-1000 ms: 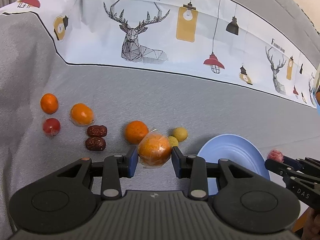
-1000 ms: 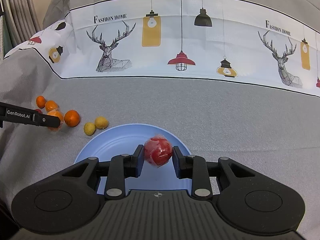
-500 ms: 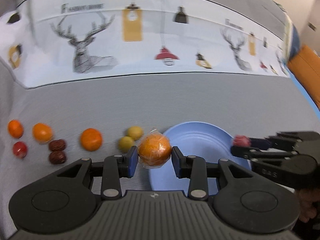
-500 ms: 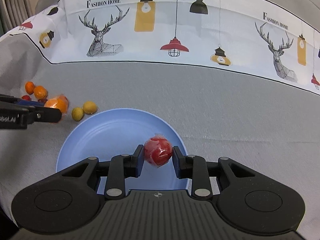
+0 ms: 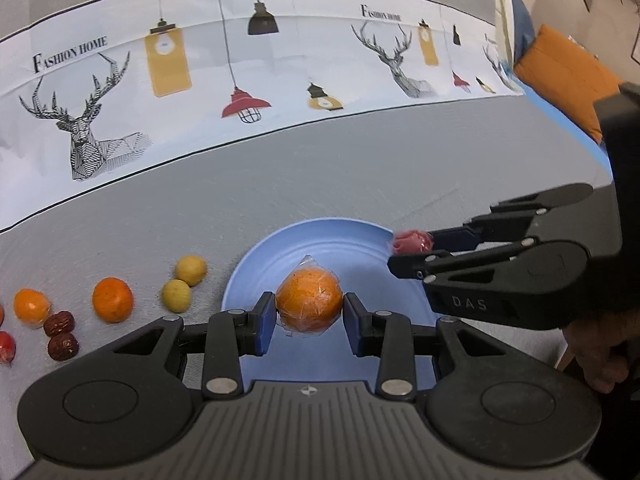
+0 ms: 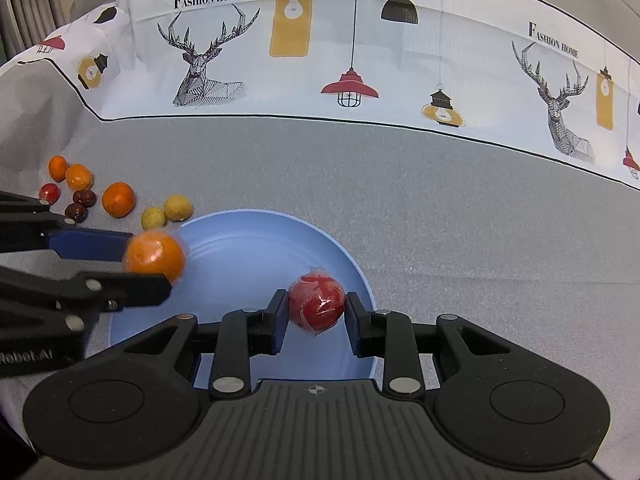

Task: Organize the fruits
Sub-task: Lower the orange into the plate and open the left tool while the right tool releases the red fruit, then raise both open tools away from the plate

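My left gripper (image 5: 309, 309) is shut on a plastic-wrapped orange (image 5: 309, 304) and holds it above the near left part of the blue plate (image 5: 340, 240). The right gripper (image 6: 316, 307) is shut on a wrapped red fruit (image 6: 316, 302) over the plate's (image 6: 248, 248) right side. From the left wrist view the right gripper (image 5: 404, 250) reaches in from the right with the red fruit (image 5: 412, 241) at the plate's far right rim. In the right wrist view the left gripper (image 6: 148, 256) comes in from the left, carrying the orange (image 6: 154, 255) over the plate's left edge.
On the grey cloth left of the plate lie two yellow fruits (image 5: 184, 284), two loose oranges (image 5: 113, 299), two dark dates (image 5: 60, 334) and a small red fruit (image 5: 5, 346). A deer-print white band (image 5: 240, 80) runs along the back. An orange cushion (image 5: 568, 80) sits far right.
My left gripper has carried the wrapped orange rightward from beside the loose fruits to over the plate, rolling as it went. The right gripper has stayed over the plate with the red fruit.
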### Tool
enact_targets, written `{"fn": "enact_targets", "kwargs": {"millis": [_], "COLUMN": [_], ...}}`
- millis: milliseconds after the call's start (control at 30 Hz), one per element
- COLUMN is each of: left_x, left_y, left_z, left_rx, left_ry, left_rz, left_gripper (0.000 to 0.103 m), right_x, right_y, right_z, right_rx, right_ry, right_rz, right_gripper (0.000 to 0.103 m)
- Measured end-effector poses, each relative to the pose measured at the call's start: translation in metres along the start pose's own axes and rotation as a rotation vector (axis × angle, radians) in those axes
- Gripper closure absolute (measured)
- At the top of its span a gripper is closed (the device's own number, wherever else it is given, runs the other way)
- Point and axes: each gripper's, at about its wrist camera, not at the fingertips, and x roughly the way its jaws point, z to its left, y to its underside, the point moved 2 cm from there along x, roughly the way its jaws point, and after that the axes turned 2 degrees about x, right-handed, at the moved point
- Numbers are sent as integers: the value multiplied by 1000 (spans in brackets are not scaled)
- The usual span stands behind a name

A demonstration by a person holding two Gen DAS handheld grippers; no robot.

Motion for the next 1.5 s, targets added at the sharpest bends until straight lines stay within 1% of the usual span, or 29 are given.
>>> {"fn": "enact_targets", "kwargs": {"millis": [400, 833, 900, 967, 1000, 1500], "left_x": [2, 2, 2, 0, 0, -4], "left_y": [0, -1, -2, -3, -3, -5], "left_z": [-3, -3, -1, 1, 1, 6], "left_rx": [34, 28, 18, 9, 5, -11], "left_ry": [-1, 5, 7, 6, 5, 1], "left_rz": [14, 9, 8, 3, 1, -6], "left_gripper": [63, 62, 60, 56, 56, 56], "right_x": [1, 2, 1, 0, -1, -2], "right_y": [1, 2, 2, 1, 1, 0], "right_z": [1, -1, -2, -3, -3, -5], "right_rx": [-5, 6, 14, 24, 25, 22], "right_ry": [0, 6, 11, 18, 22, 55], "right_rz": [6, 6, 1, -11, -14, -21], "right_gripper": [72, 71, 68, 53, 51, 51]}}
